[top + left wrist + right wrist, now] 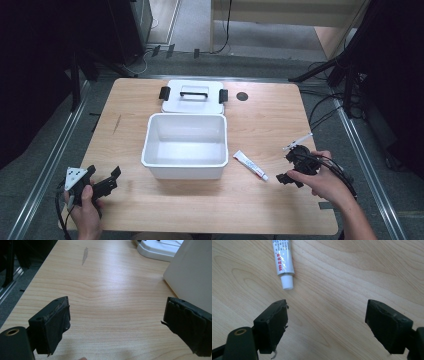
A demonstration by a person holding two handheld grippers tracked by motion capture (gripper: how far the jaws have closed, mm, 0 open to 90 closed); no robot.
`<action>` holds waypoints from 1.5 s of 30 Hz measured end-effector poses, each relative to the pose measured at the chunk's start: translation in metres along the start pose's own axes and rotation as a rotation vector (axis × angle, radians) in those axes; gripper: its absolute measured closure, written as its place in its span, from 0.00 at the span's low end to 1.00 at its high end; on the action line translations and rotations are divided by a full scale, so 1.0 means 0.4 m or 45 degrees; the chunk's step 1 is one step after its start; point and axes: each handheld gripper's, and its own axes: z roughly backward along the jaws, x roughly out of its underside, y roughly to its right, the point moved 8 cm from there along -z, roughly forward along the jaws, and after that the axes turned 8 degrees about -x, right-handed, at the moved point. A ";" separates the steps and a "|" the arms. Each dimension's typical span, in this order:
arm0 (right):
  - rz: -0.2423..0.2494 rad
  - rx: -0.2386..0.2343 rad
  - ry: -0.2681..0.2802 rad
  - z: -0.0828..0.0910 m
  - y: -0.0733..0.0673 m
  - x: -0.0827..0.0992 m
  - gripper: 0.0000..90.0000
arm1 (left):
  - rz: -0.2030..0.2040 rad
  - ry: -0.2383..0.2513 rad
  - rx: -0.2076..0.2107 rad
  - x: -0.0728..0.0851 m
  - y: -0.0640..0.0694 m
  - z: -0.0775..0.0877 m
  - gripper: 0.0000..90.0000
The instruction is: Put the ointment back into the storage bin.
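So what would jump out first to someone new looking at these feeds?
The open white box mid-table, with its black-handled lid lying flat just behind it. Next, the small white tube lying alone to the box's right, cap toward the right gripper, whose jaws stand open just short of it.

- Our left gripper [102, 184]: black body, grey three-cornered plate with dark dots, frayed black pads on the jaws.
- Our right gripper [292, 167]: black, trailing black cables.
- Our forearms: bare, no sleeves.
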 end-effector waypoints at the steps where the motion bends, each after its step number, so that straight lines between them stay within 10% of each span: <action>1: 0.008 0.001 -0.014 -0.001 -0.001 -0.005 0.20 | -0.001 0.001 -0.002 0.000 0.000 -0.001 0.08; 23: 0.082 -0.063 -0.227 -0.026 -0.051 -0.096 0.22 | 0.014 -0.016 -0.007 -0.001 -0.005 -0.006 0.08; 45: 0.090 -0.101 -0.335 -0.133 -0.100 -0.165 0.58 | 0.024 -0.023 0.000 -0.001 -0.006 -0.008 0.08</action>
